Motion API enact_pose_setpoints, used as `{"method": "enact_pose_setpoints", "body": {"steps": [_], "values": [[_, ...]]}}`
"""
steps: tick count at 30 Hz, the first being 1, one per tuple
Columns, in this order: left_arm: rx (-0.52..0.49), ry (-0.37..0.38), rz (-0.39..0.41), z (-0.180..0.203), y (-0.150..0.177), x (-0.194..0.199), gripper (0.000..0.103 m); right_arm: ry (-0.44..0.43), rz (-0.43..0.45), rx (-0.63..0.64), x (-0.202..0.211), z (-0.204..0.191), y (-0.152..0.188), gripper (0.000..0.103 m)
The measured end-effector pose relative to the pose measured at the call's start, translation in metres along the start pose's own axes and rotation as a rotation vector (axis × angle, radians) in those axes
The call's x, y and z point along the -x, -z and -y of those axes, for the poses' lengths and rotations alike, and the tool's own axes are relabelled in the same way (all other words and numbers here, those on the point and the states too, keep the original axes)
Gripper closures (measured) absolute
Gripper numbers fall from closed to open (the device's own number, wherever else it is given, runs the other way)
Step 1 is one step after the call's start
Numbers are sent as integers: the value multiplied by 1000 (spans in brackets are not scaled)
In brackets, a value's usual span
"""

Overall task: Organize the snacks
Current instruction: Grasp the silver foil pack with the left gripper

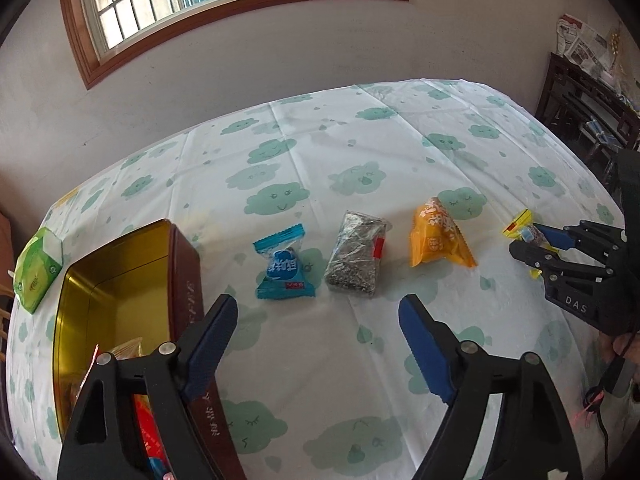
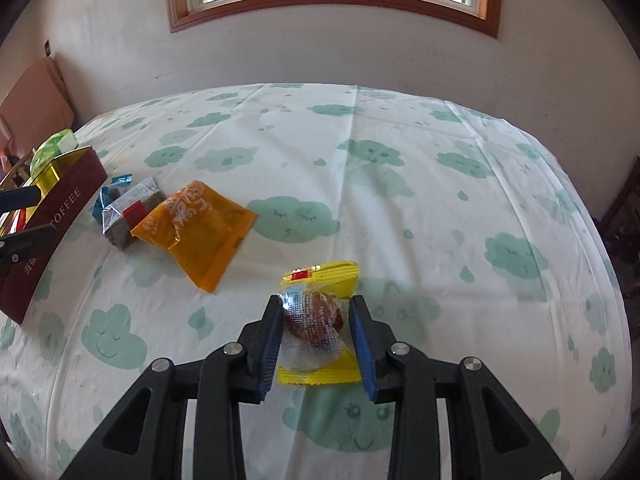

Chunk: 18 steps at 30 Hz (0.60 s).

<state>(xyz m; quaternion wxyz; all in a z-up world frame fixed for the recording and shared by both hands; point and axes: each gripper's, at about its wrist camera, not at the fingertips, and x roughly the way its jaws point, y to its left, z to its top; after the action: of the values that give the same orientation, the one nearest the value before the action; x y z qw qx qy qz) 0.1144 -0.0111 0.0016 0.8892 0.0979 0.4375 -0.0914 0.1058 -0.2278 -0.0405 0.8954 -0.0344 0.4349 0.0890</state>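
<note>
Right wrist: right gripper (image 2: 316, 330) clamps yellow snack (image 2: 320, 280)

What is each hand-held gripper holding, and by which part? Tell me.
Right hand-held gripper: yellow snack packet, pinched across its middle. Left hand-held gripper: nothing.

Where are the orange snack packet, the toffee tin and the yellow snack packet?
orange snack packet (image 2: 200, 232): right wrist view, middle of its face.
toffee tin (image 1: 186, 280): left wrist view, maroon side wall.
yellow snack packet (image 2: 316, 316): right wrist view, clear window between the right gripper's fingers.
</note>
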Motion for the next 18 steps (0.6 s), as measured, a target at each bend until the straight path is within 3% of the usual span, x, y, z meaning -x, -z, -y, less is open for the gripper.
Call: {"method": "enact_pose_setpoints", "body": {"steps": [3,7,18], "values": [[11,49,-19,1,-10,-11,38,8,4,-18,2,1,3,69],[48,92,-46,-1,-19,-24,43,8,3,-21,1,2,2,69],[-14,84,-86,15,-32,-52,57,-17,8,-42,1,4,3,69]]}}
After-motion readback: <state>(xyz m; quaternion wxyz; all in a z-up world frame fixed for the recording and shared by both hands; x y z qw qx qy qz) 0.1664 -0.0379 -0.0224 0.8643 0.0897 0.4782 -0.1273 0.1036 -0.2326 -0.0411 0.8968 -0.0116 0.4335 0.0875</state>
